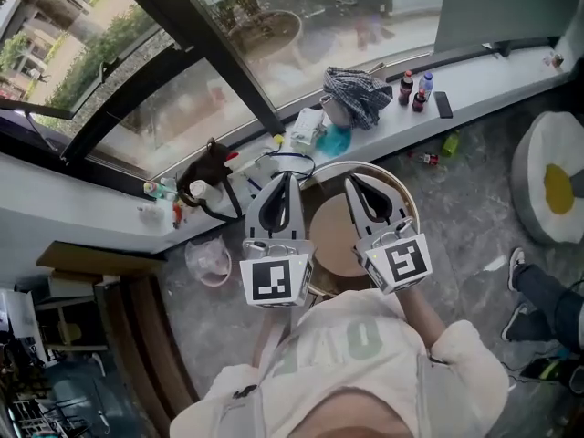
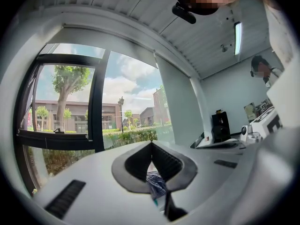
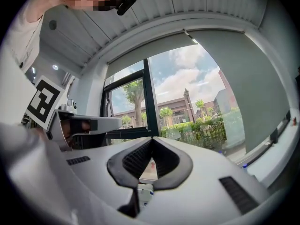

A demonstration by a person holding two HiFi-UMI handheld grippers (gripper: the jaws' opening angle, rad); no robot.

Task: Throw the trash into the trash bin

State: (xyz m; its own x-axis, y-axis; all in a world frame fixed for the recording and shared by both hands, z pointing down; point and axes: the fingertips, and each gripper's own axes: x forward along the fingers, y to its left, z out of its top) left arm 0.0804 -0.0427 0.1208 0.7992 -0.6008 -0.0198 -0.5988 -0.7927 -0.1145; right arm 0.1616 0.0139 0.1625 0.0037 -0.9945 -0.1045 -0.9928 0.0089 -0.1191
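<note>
In the head view my left gripper (image 1: 288, 179) and right gripper (image 1: 351, 182) are held side by side, level, pointing at the window ledge (image 1: 511, 67). Both are shut with nothing between the fingertips. Below them stands a round tan-topped thing with a pale rim (image 1: 333, 235); I cannot tell whether it is a bin or a small table. In the left gripper view the jaws of the left gripper (image 2: 151, 144) meet, with a checked cloth (image 2: 156, 182) showing beyond. The right gripper (image 3: 152, 140) also has its jaws together.
The ledge carries a checked cloth (image 1: 358, 92), small bottles (image 1: 412, 89), a dark phone (image 1: 443, 105), white packs (image 1: 307, 128) and cables. A pink bag (image 1: 208, 261) and a green bottle (image 1: 450, 142) lie on the floor. A white cushion (image 1: 552, 176) and someone's leg (image 1: 547, 290) are at the right.
</note>
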